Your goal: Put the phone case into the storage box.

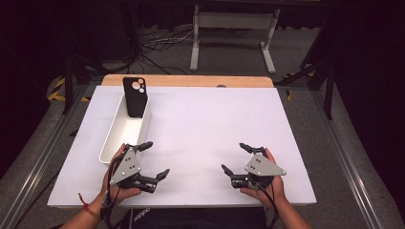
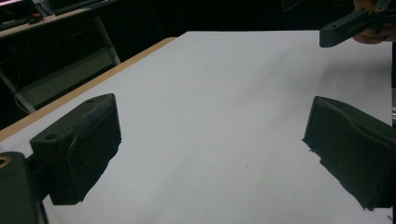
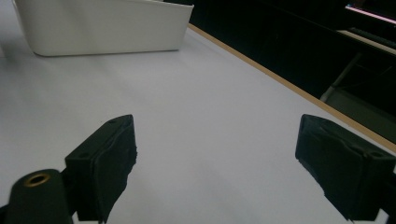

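Fingers of both grippers stand wide apart and hold nothing. Left gripper (image 1: 152, 160): its two black jaws splay toward the table's middle, one tip just off the near end of the white bin (image 1: 114, 136), the other lower and nearer the table's front edge. In the left gripper view the left gripper (image 2: 210, 140) has bare white surface between its jaws, and a jaw of the other gripper enters at the upper right corner. Right gripper (image 1: 236, 157): jaws likewise spread, pointing left toward the left gripper, the two sets of tips well apart across bare sheet. In the right gripper view the right gripper (image 3: 215, 163) frames plain white surface, with the white bin (image 3: 102, 28) far ahead at upper left. A black phone case (image 1: 135, 97) stands tilted in the far end of the bin, camera cut-outs up, leaning on the bin's far wall; it is well apart from both grippers, nearer the left one. The bin lies lengthwise along the left part of the white table sheet (image 1: 200, 124), which covers a wooden tabletop (image 1: 191, 80) whose edge shows at the far side. Beyond: a dark room, grey floor, loose cables (image 1: 157, 47) and a white frame stand (image 1: 234, 28). Each hand grips its tool from below near the front edge, forearms entering from the bottom; a red band (image 1: 88, 210) sits on the left wrist. A grey three-cornered plate tops each gripper.
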Available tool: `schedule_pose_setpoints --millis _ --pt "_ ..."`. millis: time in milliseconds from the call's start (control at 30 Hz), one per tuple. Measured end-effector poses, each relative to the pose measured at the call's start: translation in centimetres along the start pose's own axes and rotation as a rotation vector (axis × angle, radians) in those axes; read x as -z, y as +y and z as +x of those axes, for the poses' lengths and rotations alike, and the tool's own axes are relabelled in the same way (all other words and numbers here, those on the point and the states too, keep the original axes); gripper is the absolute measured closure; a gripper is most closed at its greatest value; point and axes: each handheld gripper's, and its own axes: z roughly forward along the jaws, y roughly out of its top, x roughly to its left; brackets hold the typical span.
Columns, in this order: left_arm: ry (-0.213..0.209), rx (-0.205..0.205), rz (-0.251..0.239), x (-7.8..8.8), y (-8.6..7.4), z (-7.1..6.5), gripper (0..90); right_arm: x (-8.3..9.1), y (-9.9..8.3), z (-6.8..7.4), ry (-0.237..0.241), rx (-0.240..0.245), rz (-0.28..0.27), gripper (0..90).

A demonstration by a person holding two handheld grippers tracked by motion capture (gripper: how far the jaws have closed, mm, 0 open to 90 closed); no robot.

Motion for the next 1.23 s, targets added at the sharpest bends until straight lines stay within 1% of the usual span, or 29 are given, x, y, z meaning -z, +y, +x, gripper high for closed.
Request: schedule_pose_setpoints --millis 133,200,267,333,500,533,633,700,733,867,1000,1100,1133,1233 --pt "-0.004 -0.007 -0.012 0.0 0.0 -0.1 4.4 0.1 -0.1 0.2 0.0 0.004 0.003 13.2" --pt "-0.011 -0.005 -0.003 0.1 0.0 -0.1 4.5 0.0 -0.1 0.3 0.002 0.006 0.008 13.2" --pt "-0.01 -0.021 0.002 0.2 -0.1 -0.2 4.5 0.0 -0.1 0.4 0.0 0.008 0.006 13.0" --pt "-0.014 -0.014 -0.004 0.3 -0.1 -0.4 4.4 0.0 0.0 0.5 0.004 0.01 0.009 13.0" --pt "-0.006 -0.032 -0.001 0.4 -0.2 -0.4 4.4 0.1 -0.2 0.6 0.004 0.023 0.006 12.8" --pt "-0.007 -0.033 -0.001 0.3 -0.2 -0.4 4.5 0.1 -0.2 0.6 0.001 0.021 0.008 12.8" --pt "-0.009 -0.018 -0.005 0.2 -0.3 -0.5 4.5 0.2 -0.3 0.4 -0.001 0.009 0.003 12.8" --pt "-0.008 -0.03 0.0 0.1 -0.3 -0.5 4.5 0.2 -0.5 0.4 -0.008 0.012 0.008 12.8" --pt "-0.013 -0.023 0.005 0.0 -0.3 -0.5 4.5 0.2 -0.5 0.4 -0.006 0.016 0.011 12.8" --pt "-0.013 -0.028 0.007 -0.1 -0.3 -0.6 4.5 0.2 -0.5 0.3 -0.008 0.012 0.009 12.8" --pt "-0.018 -0.037 0.021 -0.2 -0.4 -0.6 4.7 0.1 -0.6 0.3 -0.008 0.011 0.01 12.8" --pt "-0.02 -0.034 0.025 -0.5 -0.4 -0.6 4.8 0.0 -0.6 0.3 -0.007 0.014 0.014 12.7" --pt "-0.02 -0.041 0.027 -0.5 -0.4 -0.6 4.8 0.0 -0.6 0.2 -0.008 0.01 0.014 12.7" --pt "-0.022 -0.042 0.026 -0.6 -0.3 -0.6 4.8 0.0 -0.5 0.2 -0.006 0.002 0.012 12.6"
